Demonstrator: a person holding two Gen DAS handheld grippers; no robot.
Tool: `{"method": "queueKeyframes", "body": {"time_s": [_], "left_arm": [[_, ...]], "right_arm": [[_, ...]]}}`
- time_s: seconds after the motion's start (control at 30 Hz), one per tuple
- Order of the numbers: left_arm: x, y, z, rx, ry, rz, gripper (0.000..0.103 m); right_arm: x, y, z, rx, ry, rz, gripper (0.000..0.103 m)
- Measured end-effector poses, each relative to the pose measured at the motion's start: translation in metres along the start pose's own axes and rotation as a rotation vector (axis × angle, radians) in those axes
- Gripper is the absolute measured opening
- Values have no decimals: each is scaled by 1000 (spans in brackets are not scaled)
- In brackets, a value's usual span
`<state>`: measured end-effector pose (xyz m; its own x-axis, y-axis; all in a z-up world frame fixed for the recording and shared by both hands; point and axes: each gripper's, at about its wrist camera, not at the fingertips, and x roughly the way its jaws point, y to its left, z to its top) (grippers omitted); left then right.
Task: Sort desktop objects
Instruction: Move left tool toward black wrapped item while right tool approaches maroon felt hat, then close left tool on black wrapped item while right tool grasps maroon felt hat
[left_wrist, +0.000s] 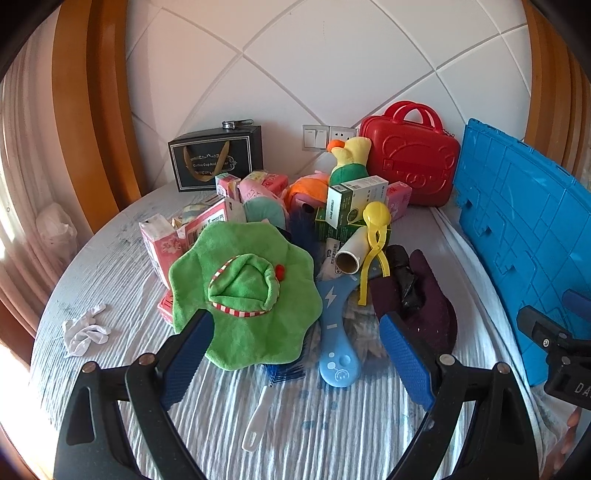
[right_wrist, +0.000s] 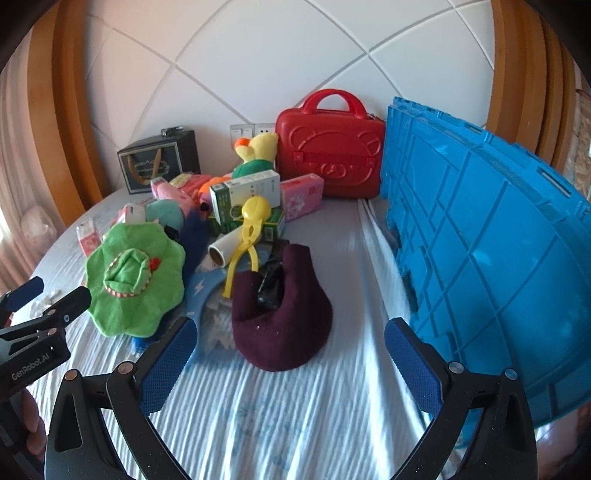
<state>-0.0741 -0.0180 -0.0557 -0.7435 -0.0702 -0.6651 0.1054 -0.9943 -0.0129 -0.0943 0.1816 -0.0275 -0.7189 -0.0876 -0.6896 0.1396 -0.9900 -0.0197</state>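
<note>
**Cluttered table, both hand-held grippers spread wide and empty**

A white wall with diagonal grooves and wooden trim rises behind a round table (left_wrist: 110, 266) covered by a pale striped cloth. Along the far edge stand a black gift box (left_wrist: 218, 157) and a red bear-embossed case (left_wrist: 410, 166); a blue crate (right_wrist: 480, 251) leans up along the right edge.

The pile of things to be sorted fills the middle of the table. A green plush hat (left_wrist: 243, 295) lies on its near left side, touching pink cartons (left_wrist: 162, 240) behind it. Just right of the hat lies a light blue plastic tool (left_wrist: 338, 332), with a white cardboard roll (left_wrist: 351, 254) and a yellow clip (left_wrist: 375, 243) beyond it. A maroon knit hat (right_wrist: 280, 325) holding something black sits at the pile's right side. Green and white boxes (left_wrist: 351, 206) and a duck plush (left_wrist: 349, 158) stand toward the far edge. A crumpled white scrap (left_wrist: 85, 332) lies apart near the left edge.

The left hand-held gripper (left_wrist: 295, 354) hovers over the near edge, jaws released, its left pad in front of the green hat's brim, clasping nothing. The right hand-held gripper (right_wrist: 291, 362) is likewise released and empty, facing the maroon hat.
</note>
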Motion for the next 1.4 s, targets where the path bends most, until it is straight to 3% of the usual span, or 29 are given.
{"method": "queueKeyframes", "body": {"time_s": [0.43, 0.63, 0.83, 0.9, 0.97, 1.13, 1.23, 1.33, 1.4], "left_arm": [[98, -16, 9, 55, 198, -39, 92], [142, -45, 17, 107, 252, -107, 90], [186, -88, 37, 146, 284, -202, 71], [201, -102, 41, 143, 312, -227, 61], [212, -114, 42, 146, 336, -261, 61], [246, -150, 37, 200, 402, -295, 61], [266, -165, 29, 236, 427, -264, 61], [263, -158, 28, 210, 418, -276, 52], [257, -143, 28, 175, 424, -295, 51]], "right_arm": [[90, -10, 9, 7, 191, -23, 103], [135, -18, 14, 5, 264, -29, 103], [164, -25, 11, 0, 310, -42, 100], [170, -29, 10, 1, 325, -29, 87], [176, -34, 9, 10, 342, -31, 78], [189, -46, 5, 48, 362, -23, 78], [196, -50, 3, 57, 375, -7, 78], [201, -48, 2, 54, 389, 15, 80], [205, -46, 0, 58, 403, 39, 88]]}}
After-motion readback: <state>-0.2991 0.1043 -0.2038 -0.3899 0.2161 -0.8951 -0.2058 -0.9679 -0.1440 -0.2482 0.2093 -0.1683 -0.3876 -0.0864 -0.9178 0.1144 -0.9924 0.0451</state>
